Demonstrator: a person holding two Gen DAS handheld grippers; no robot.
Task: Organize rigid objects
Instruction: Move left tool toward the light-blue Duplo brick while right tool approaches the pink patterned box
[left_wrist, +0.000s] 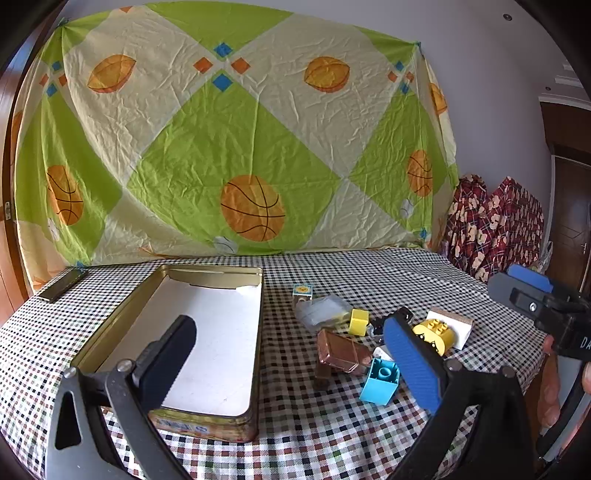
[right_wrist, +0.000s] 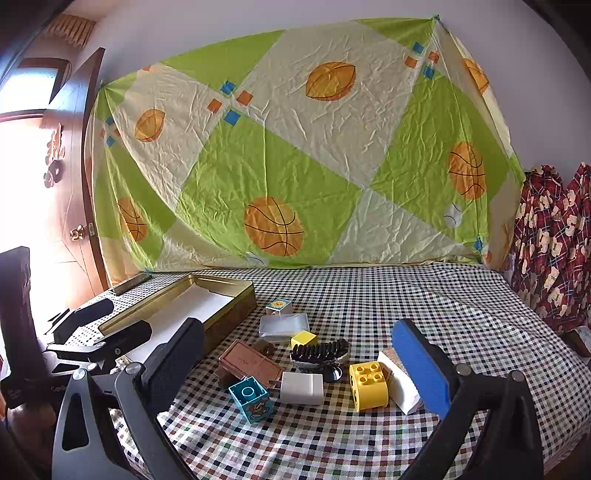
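An open gold tin box (left_wrist: 255, 354) with a white floor sits on the checked table; it also shows in the right wrist view (right_wrist: 236, 302). To its right lies a cluster of small objects: a blue cube (right_wrist: 252, 399), a white block (right_wrist: 302, 387), a yellow brick (right_wrist: 368, 386), a brown case (right_wrist: 251, 363), a dark comb-like piece (right_wrist: 319, 354), a small yellow cube (right_wrist: 303, 338) and a clear case (right_wrist: 283, 326). My left gripper (left_wrist: 291, 369) is open and empty between the tin and the cluster. My right gripper (right_wrist: 295, 373) is open and empty, just before the cluster.
A white card box (right_wrist: 400, 387) stands beside the yellow brick. A small picture cube (right_wrist: 279, 305) sits behind the clear case. A dark flat phone-like object (left_wrist: 62, 284) lies at the table's far left corner. A patterned sheet (left_wrist: 236, 140) hangs behind the table.
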